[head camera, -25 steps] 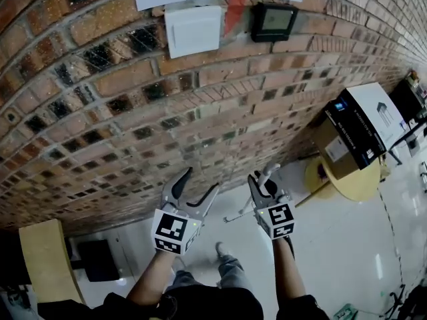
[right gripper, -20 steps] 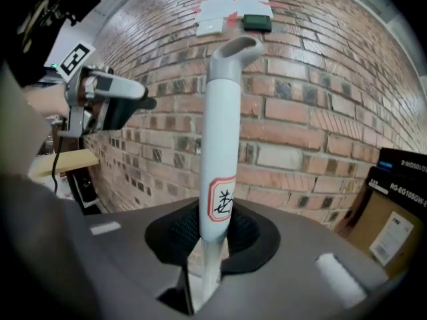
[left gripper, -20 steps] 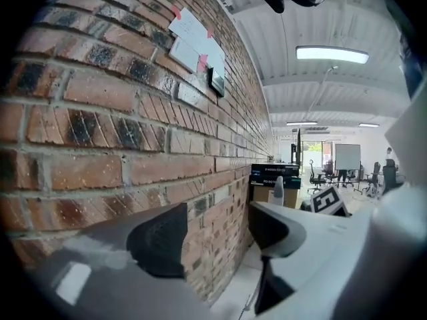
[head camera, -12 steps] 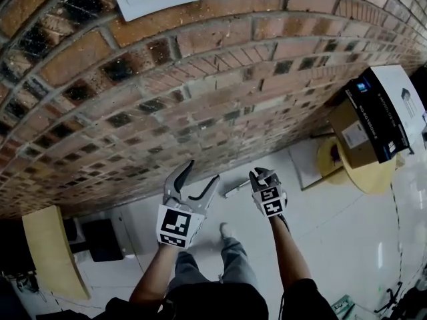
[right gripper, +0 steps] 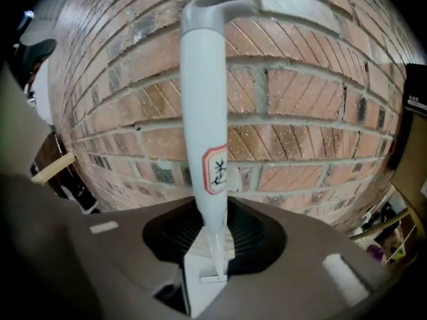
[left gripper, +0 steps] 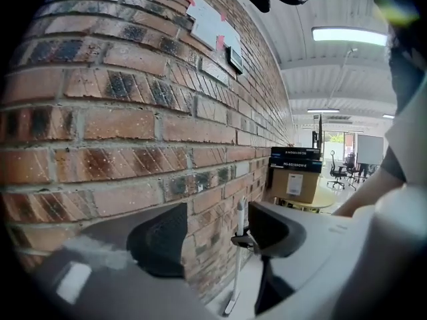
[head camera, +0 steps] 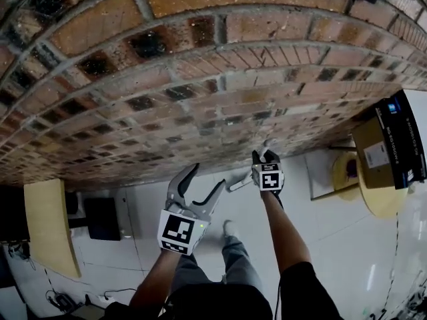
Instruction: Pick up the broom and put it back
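A brick wall (head camera: 200,79) fills most of the head view, with pale glossy floor (head camera: 333,245) at its foot. At the far right a round yellow desk (head camera: 383,209) carries a closed cardboard box (head camera: 373,153). A black box (head camera: 408,139) lies on top of it. What either box contains cannot be seen.

The broom (right gripper: 203,112) stands just beside the wall, in the right gripper (head camera: 264,157). It is a thin white pole whose long axis runs close to upright. In the right gripper view the handle points away from the jaws towards the bricks. It ends in a grey hooked cap and bears a small red-edged label. In the left gripper view the lower end runs down to the floor at the base of the wall. Whether it rests there cannot be told, and no bristles are in sight.

The right gripper's jaws have just been easing apart a little, yet the pads are clenched on the handle's narrow part. The left gripper (head camera: 207,177) has just been closing partway. Its jaws are apart with nothing between them, a little apart from the broom.
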{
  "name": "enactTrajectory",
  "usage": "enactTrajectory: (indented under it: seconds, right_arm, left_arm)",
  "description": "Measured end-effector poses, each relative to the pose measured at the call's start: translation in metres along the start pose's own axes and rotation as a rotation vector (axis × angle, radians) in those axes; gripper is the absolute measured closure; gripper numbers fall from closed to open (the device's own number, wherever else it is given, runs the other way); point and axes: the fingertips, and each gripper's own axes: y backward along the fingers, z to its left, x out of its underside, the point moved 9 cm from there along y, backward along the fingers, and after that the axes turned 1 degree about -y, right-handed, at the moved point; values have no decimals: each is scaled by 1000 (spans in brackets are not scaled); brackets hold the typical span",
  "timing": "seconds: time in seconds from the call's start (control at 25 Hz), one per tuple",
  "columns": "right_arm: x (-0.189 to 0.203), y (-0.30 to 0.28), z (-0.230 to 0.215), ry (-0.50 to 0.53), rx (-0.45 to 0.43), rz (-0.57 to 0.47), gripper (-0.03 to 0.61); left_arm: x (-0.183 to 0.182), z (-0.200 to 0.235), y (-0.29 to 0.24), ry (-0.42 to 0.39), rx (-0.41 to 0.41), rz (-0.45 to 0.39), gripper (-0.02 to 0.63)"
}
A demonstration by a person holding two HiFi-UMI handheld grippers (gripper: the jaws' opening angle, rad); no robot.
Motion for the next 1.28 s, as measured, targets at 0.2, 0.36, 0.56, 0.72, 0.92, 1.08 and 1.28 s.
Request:
enactTrajectory:
  seconds: [0.2, 0.36, 0.56, 0.72, 0.92, 1.08, 1.28]
  right_arm:
    - [-8, -7, -6, -53, 6, -2, 365]
    - [-31, 16, 3, -13, -5, -51, 318]
    - [-67, 85, 26, 67, -4, -167, 219]
    - [-110, 156, 56, 19, -42, -362, 207]
    - [-150, 247, 111, 4, -95, -562, 207]
    - [-176, 294, 153, 33, -98, -666, 206]
    - [-195, 335, 202, 117, -152, -759, 207]
  left_arm:
    - [2, 14, 20, 19, -60, -3, 327]
    - [-1, 23, 31, 44, -103, -33, 327]
    - [-16, 24, 52, 52, -126, -74, 327]
    - [-39, 29, 78, 28, -180, -135, 327]
    - [-67, 31, 124, -10, -267, -189, 325]
    - [-90, 33, 158, -56, -342, -253, 327]
    - [-95, 26, 199, -51, -431, -302, 327]
